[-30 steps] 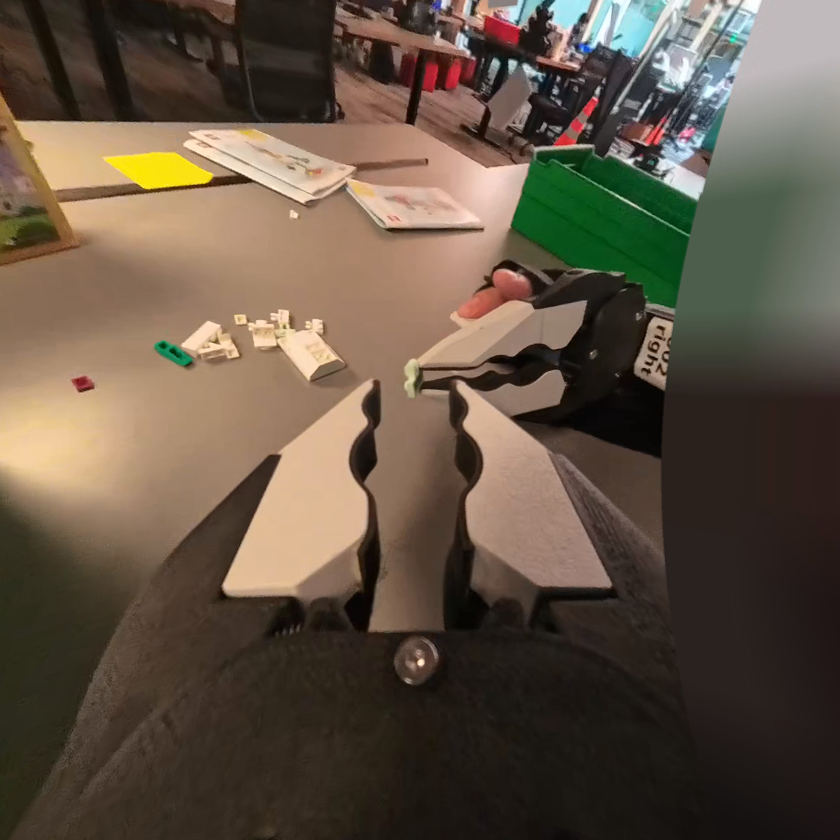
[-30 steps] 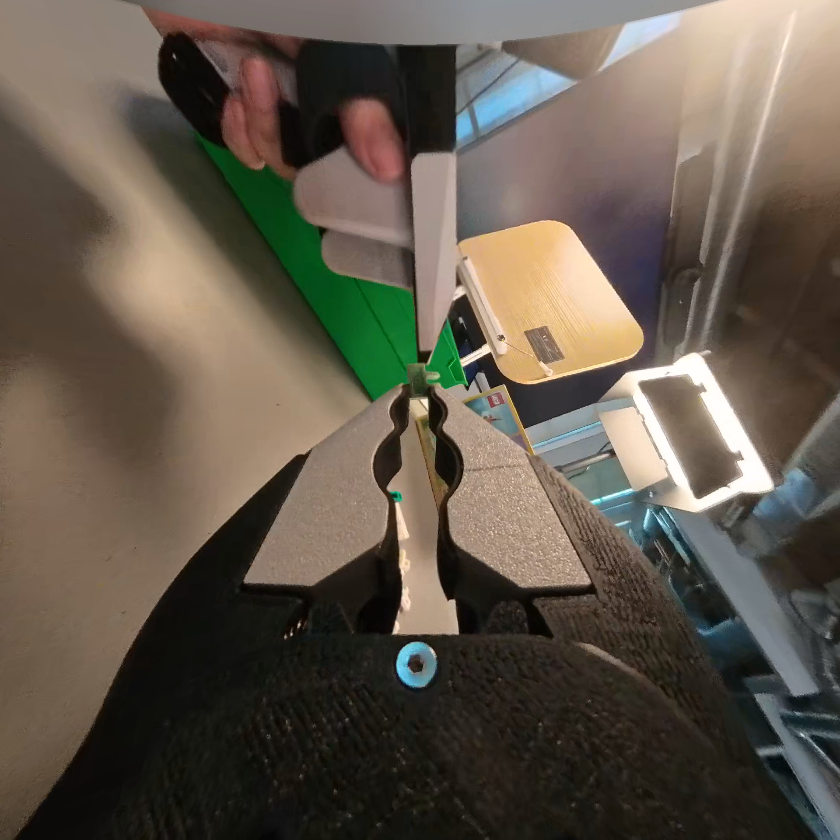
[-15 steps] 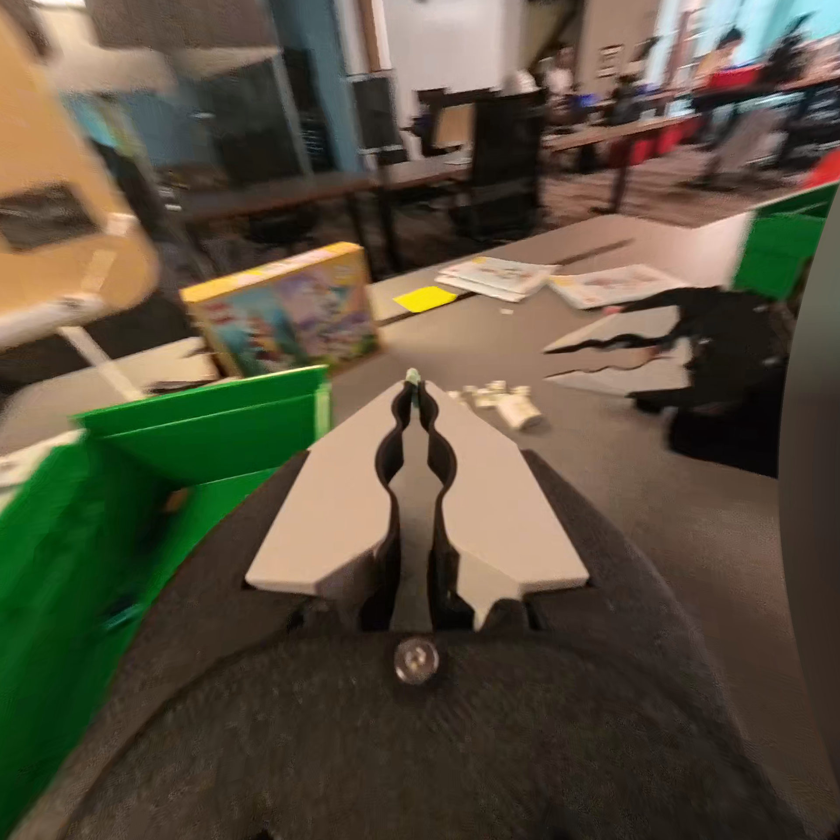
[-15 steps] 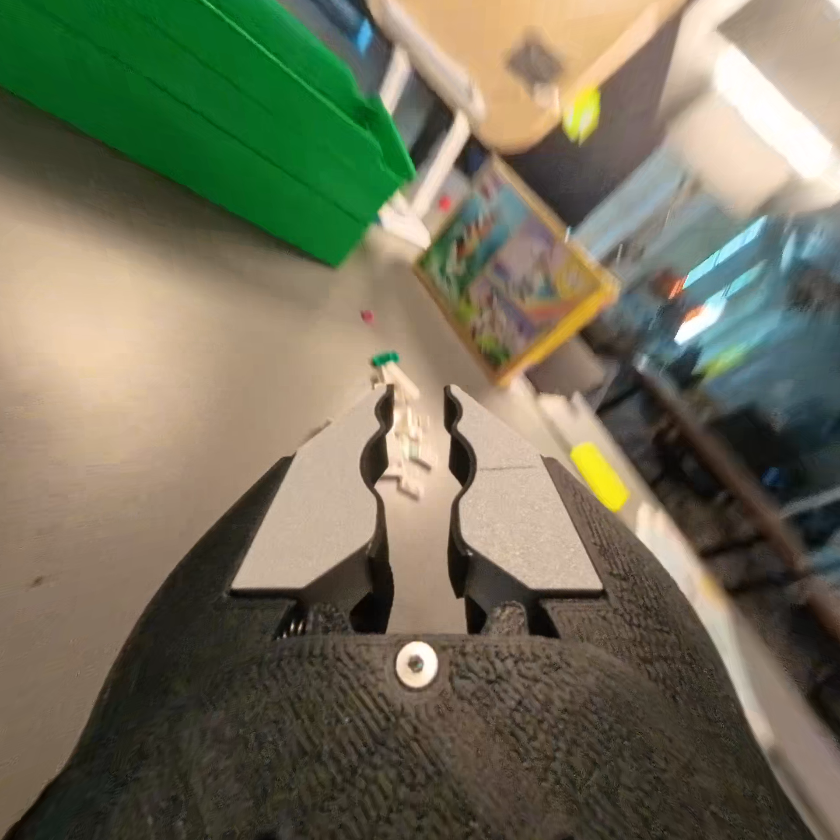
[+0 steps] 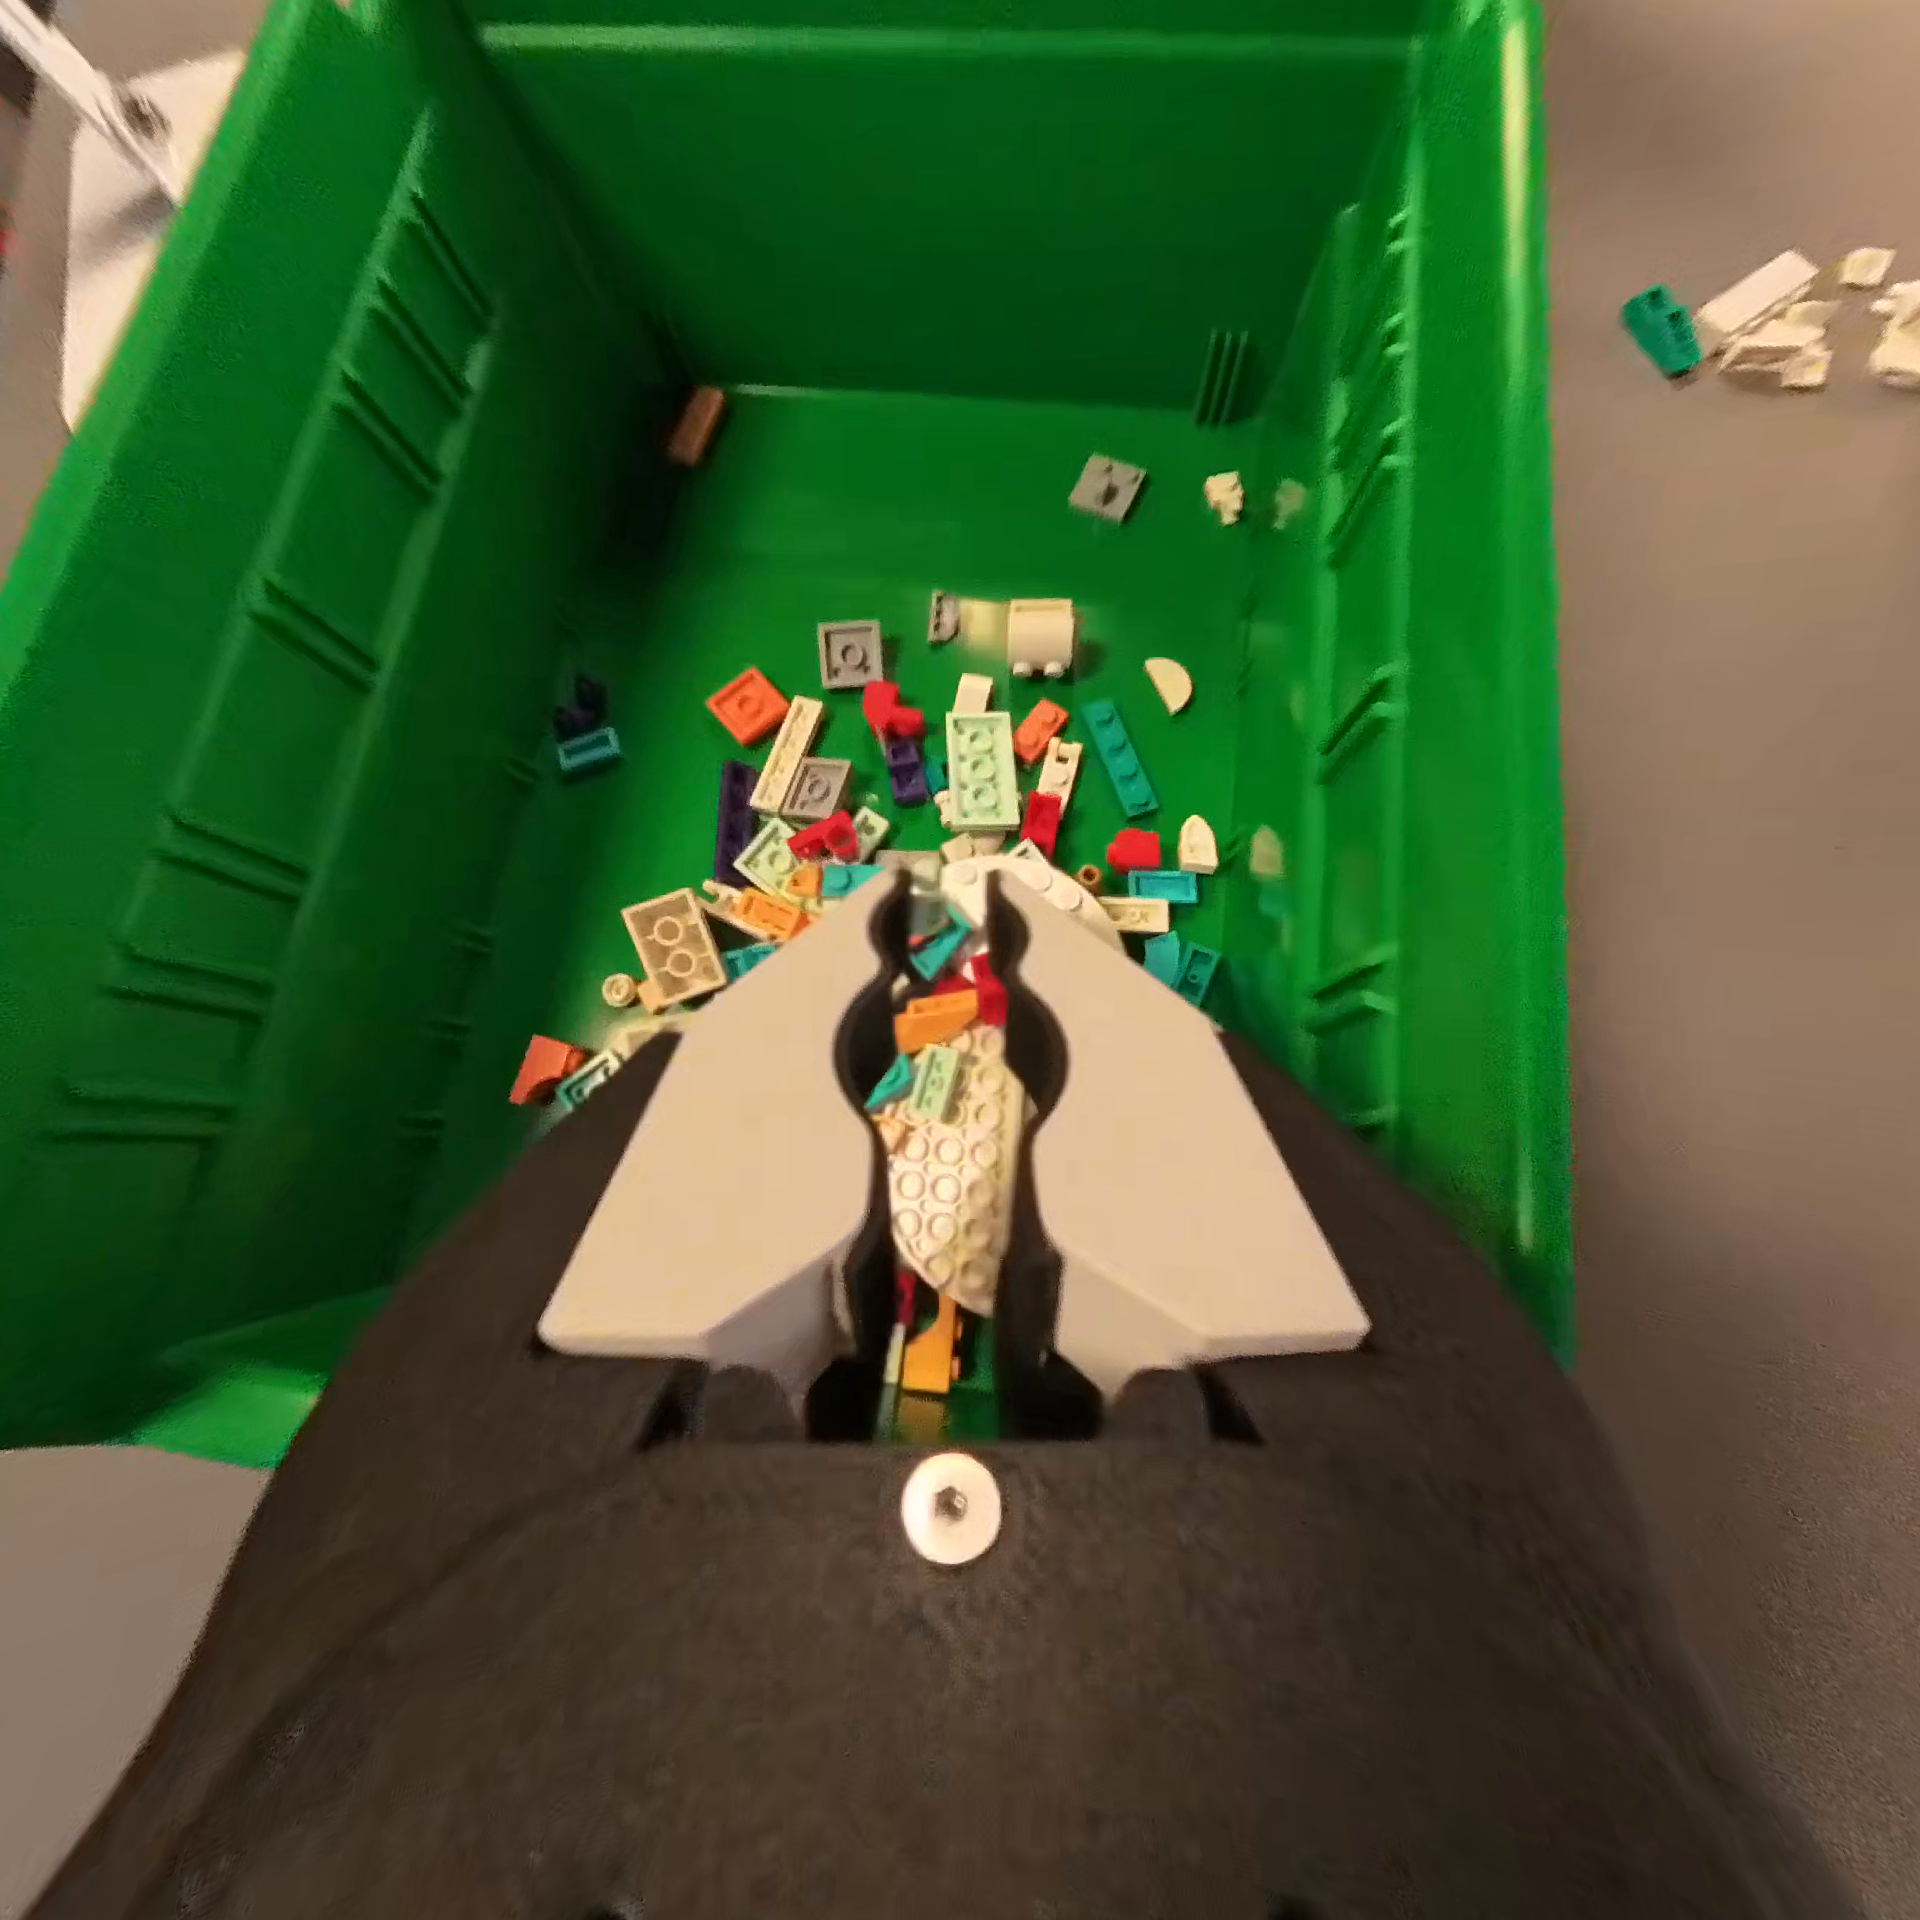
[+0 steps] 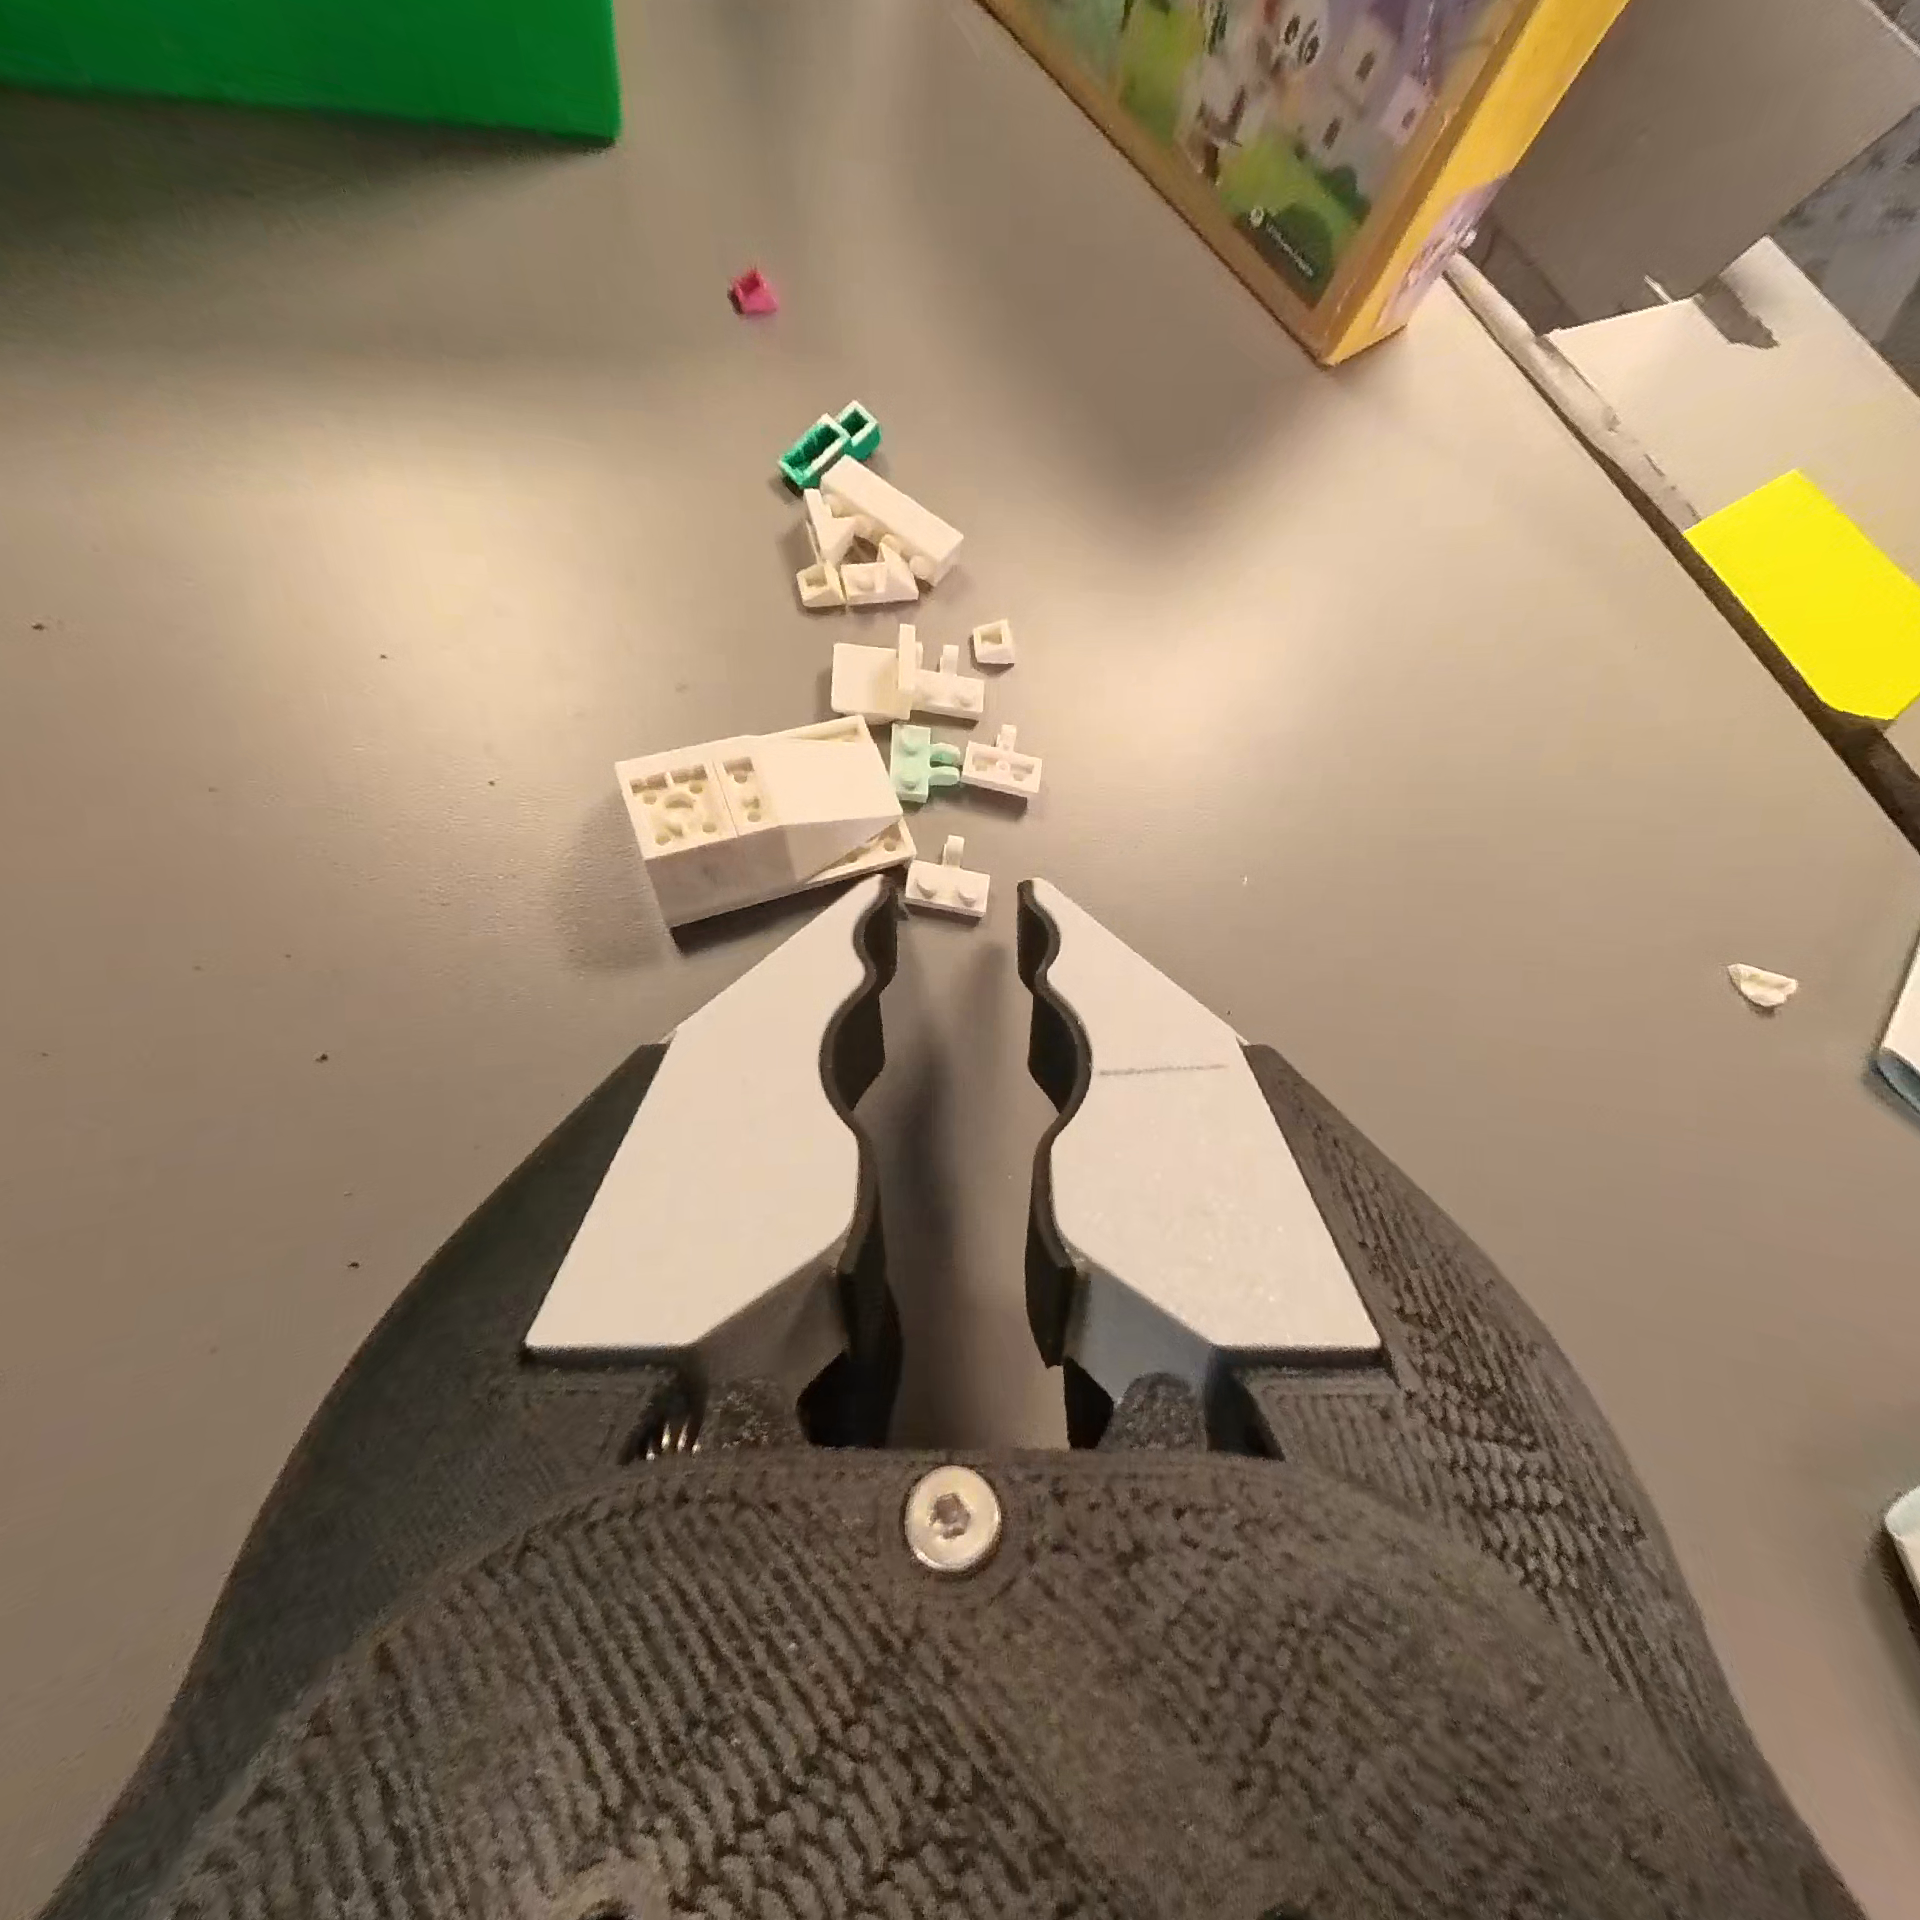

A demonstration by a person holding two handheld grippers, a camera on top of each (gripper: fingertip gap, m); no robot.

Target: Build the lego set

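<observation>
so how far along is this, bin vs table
Done: a heap of mixed bricks lies in the green bin. In hand: nothing clearly; the left gripper hangs slightly open over the heap, the right gripper is open at a small white plate. Left: the white pieces, teal brick and pink piece on the table.

The green bin (image 5: 312, 727) is ribbed, slightly glossy plastic, and the toy bricks (image 5: 977, 769) in it are smooth plastic. The right gripper (image 6: 956, 904) has matt grey fingers (image 6: 727, 1174) on a rough, ridged black body. The table (image 6: 312, 831) looks smooth and matt; the box (image 6: 1351, 156) is printed card.
</observation>
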